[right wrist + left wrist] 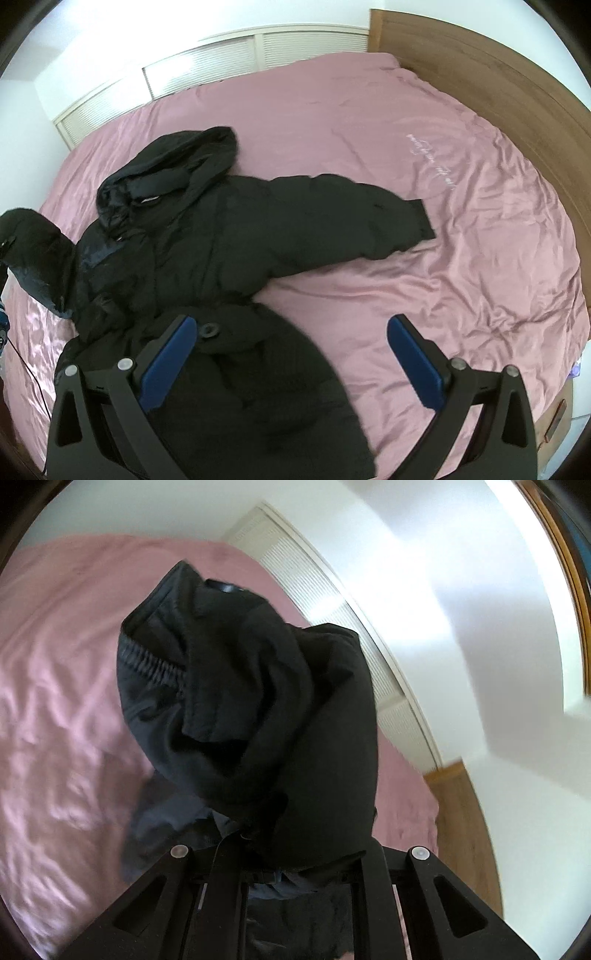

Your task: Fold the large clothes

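Clamped on a bunched sleeve (258,701) of the black coat (207,236), the left gripper (291,853) held that cloth lifted off the bed, the ribbed elastic cuff hanging open toward the lens. Nearer the other lens, the right gripper (291,354) stood with its jaws wide apart and empty, its blue pads (170,358) poised over the coat's lower skirt by a round button (210,329).

By my reading, the sleeve-folding step was in hand: the raised sleeve would need carrying across the chest and laying flat, while the free claw pinned or smoothed the body.

Beyond them the coat lay sprawled on the pink bedsheet (424,258), thick, puffy and matte, its hood (177,162) crumpled at the top and its other sleeve (369,218) stretched outward. The sheet looked satiny and rumpled. Farther off stood a wooden headboard (480,74) and white louvred panels (229,55).
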`<control>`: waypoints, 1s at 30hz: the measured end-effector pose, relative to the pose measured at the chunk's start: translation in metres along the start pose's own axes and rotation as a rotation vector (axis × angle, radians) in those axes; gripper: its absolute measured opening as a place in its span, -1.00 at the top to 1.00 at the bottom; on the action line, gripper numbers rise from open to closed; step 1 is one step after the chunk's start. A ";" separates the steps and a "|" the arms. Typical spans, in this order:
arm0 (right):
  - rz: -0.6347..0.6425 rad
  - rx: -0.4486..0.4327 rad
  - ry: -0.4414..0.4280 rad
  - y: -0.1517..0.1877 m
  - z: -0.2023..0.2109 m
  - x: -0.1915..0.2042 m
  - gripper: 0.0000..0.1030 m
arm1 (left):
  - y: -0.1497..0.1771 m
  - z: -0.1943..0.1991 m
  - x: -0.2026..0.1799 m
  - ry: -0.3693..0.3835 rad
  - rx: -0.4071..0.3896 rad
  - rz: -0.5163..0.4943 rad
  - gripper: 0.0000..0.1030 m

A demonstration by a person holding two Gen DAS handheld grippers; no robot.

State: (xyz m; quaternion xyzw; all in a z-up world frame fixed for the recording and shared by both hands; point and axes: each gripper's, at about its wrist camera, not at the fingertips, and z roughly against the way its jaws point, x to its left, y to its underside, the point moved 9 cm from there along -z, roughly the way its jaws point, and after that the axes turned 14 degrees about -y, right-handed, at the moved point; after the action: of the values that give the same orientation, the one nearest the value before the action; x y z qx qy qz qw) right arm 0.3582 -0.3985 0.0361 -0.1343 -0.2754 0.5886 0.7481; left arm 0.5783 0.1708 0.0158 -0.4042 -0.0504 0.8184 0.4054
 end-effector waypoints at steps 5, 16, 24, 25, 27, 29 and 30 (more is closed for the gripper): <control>-0.051 -0.001 -0.003 0.002 0.003 -0.043 -1.00 | 0.064 -0.038 -0.048 -0.026 0.103 -0.103 0.78; -0.084 0.023 -0.006 0.010 -0.008 -0.098 -1.00 | 0.162 -0.115 -0.073 -0.184 0.249 -0.207 0.61; -0.080 0.041 -0.029 0.003 -0.022 -0.112 -1.00 | 0.198 -0.129 -0.083 -0.258 0.299 -0.273 0.45; -0.079 0.040 -0.033 0.001 -0.023 -0.112 -1.00 | 0.200 -0.128 -0.083 -0.266 0.302 -0.283 0.45; -0.081 0.044 -0.047 0.000 -0.027 -0.113 -1.00 | 0.212 -0.124 -0.082 -0.287 0.307 -0.306 0.45; -0.080 0.053 -0.062 -0.001 -0.032 -0.112 -1.00 | 0.219 -0.120 -0.079 -0.304 0.319 -0.334 0.42; -0.081 0.057 -0.069 -0.002 -0.034 -0.112 -1.00 | 0.223 -0.120 -0.074 -0.309 0.325 -0.347 0.32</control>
State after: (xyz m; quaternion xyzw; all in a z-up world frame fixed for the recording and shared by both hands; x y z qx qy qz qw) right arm 0.3618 -0.5018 -0.0189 -0.0811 -0.2894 0.5696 0.7650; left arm 0.5488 -0.0591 -0.1099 -0.1894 -0.0481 0.7861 0.5864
